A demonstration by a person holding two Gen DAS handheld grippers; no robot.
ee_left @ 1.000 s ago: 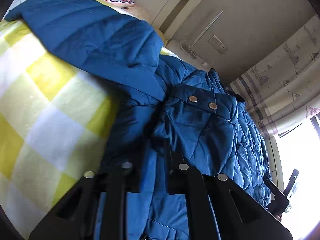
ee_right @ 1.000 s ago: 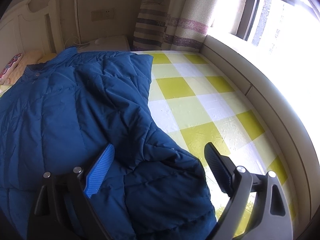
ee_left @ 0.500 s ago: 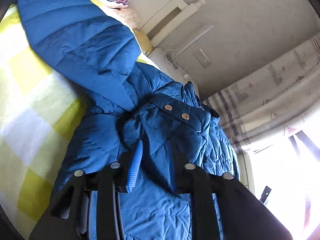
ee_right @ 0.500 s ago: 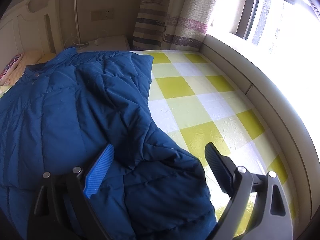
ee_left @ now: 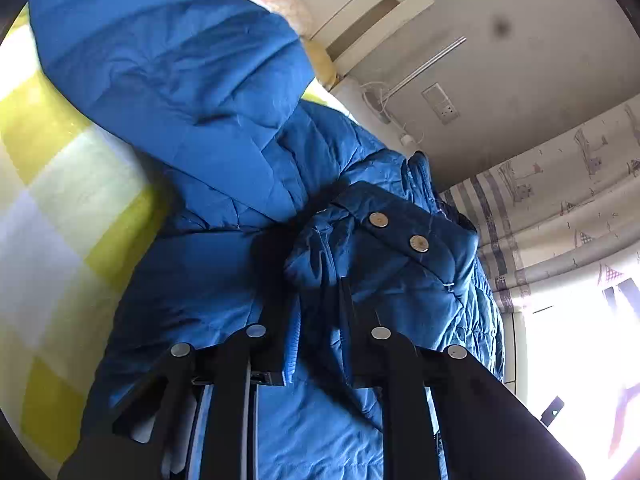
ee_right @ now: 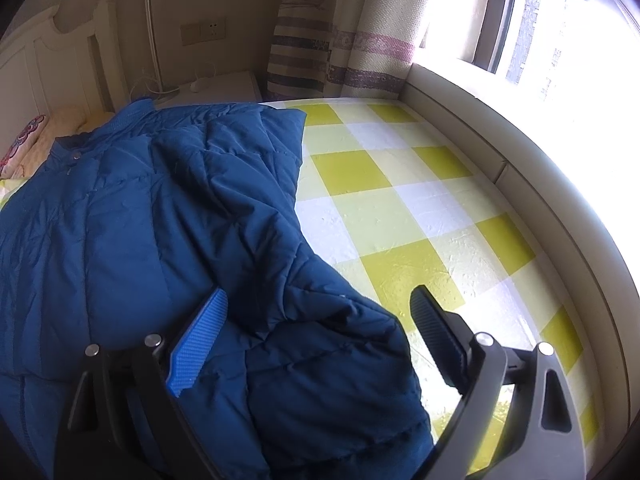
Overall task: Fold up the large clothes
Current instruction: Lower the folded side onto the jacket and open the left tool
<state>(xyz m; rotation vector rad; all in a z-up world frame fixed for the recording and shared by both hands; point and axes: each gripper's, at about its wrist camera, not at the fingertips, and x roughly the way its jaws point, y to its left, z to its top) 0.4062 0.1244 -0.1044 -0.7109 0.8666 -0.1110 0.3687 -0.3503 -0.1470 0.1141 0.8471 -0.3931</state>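
A large blue quilted jacket [ee_left: 192, 92] lies on a yellow-and-white checked bed cover [ee_left: 52, 184]. In the left wrist view my left gripper [ee_left: 316, 304] is shut on a fold of the jacket near its flap with two metal snaps [ee_left: 398, 232] and holds it raised. In the right wrist view the jacket [ee_right: 132, 208] spreads across the left of the bed, one sleeve folded over it. My right gripper [ee_right: 320, 320] is open, its fingers either side of the sleeve end, the blue pad [ee_right: 200, 340] resting on the fabric.
A white headboard [ee_right: 60, 64] and pillows [ee_right: 24, 144] stand at the far end, with a white bedside table [ee_right: 216, 84]. Striped curtains [ee_right: 340, 28] and a bright window [ee_right: 560, 20] run along the right, above a padded ledge [ee_right: 520, 160].
My left gripper has closed further on the jacket fold and shifted, with the snap flap now nearer. My right gripper has stayed open and still.
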